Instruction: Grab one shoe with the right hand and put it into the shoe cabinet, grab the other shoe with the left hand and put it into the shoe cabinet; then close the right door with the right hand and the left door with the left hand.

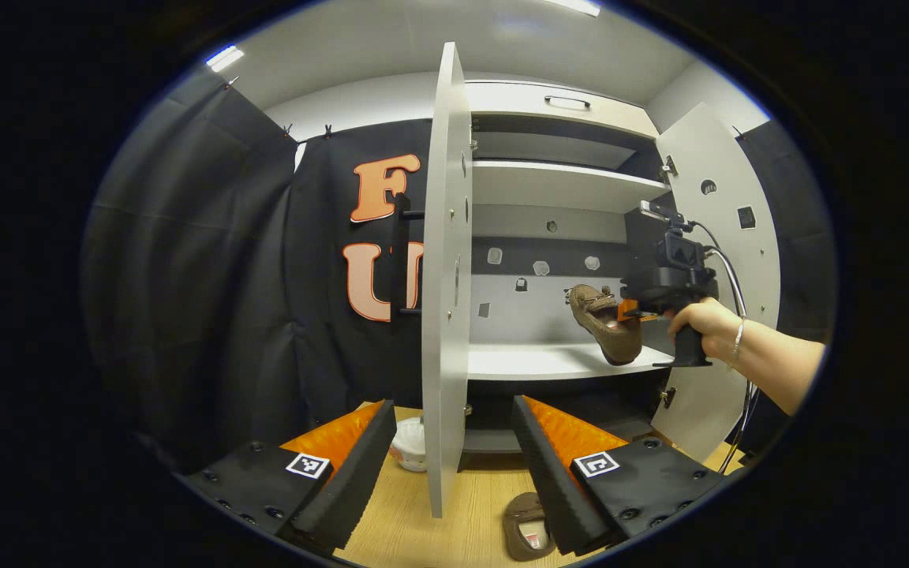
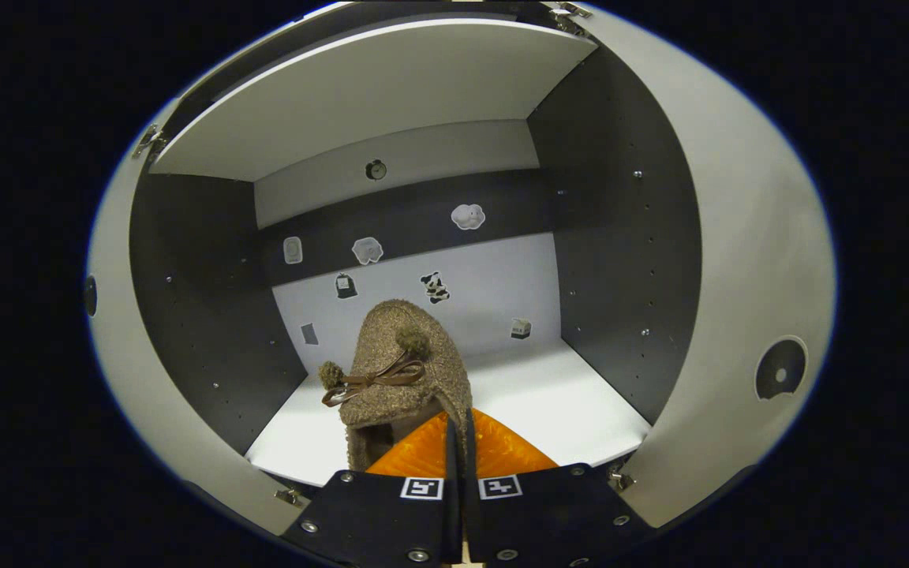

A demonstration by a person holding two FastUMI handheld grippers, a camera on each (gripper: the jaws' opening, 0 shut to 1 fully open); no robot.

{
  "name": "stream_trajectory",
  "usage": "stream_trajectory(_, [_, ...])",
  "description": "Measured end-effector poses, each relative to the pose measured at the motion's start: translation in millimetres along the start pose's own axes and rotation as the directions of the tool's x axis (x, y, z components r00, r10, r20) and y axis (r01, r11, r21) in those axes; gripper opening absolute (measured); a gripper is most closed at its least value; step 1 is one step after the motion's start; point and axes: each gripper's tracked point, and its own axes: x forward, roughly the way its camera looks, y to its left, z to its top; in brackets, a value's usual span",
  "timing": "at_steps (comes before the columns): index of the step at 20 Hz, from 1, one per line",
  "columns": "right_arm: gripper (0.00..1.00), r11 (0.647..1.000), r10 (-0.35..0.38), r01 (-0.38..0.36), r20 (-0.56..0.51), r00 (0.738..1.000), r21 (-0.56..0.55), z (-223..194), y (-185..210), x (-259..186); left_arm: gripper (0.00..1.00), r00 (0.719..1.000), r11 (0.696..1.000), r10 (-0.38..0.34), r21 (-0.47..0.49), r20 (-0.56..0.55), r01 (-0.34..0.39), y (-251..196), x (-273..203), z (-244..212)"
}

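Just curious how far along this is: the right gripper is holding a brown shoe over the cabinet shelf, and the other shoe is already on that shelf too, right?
Not quite. The right gripper does hold a brown shoe over the shelf, but the left gripper view shows the other shoe on the wooden floor.

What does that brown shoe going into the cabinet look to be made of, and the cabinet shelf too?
The brown shoe looks like nubby, woolly fabric, going by its fuzzy surface and pom-poms; its bow looks like smooth cord or leather. The cabinet shelf seems to be white laminated board: flat, matte, with clean edges, though that is a guess.
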Motion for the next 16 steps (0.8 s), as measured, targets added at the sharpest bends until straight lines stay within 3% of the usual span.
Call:
stream_trajectory(8, [0.03, 0.998, -0.051, 0.054, -0.097, 0.994, 0.032, -22.2, -7.9, 59.1, 0.97, 0.999, 0.999, 0.049, 0.005, -0.021, -0.049, 21.6, 1.6, -8.3])
stream_trajectory(11, [0.16, 0.999, -0.042, 0.042, -0.031, 0.999, 0.022, -3.8, -4.9, 51.3, 0.96, 0.998, 0.999, 0.045, -0.007, -0.036, -0.045, 19.2, 4.8, -13.9])
stream_trajectory(14, [0.19, 1.000, -0.027, 0.027, 0.020, 0.999, -0.006, 9.5, -3.9, 29.3, 0.96, 0.999, 0.999, 0.029, -0.020, -0.038, -0.030, 11.7, 6.4, -13.1])
stream_trajectory(16, [0.30, 0.999, -0.012, 0.015, 0.065, 0.998, -0.047, 19.6, -2.0, 9.4, 0.96, 0.999, 1.000, 0.016, -0.022, -0.036, -0.016, 5.6, 5.6, -12.0])
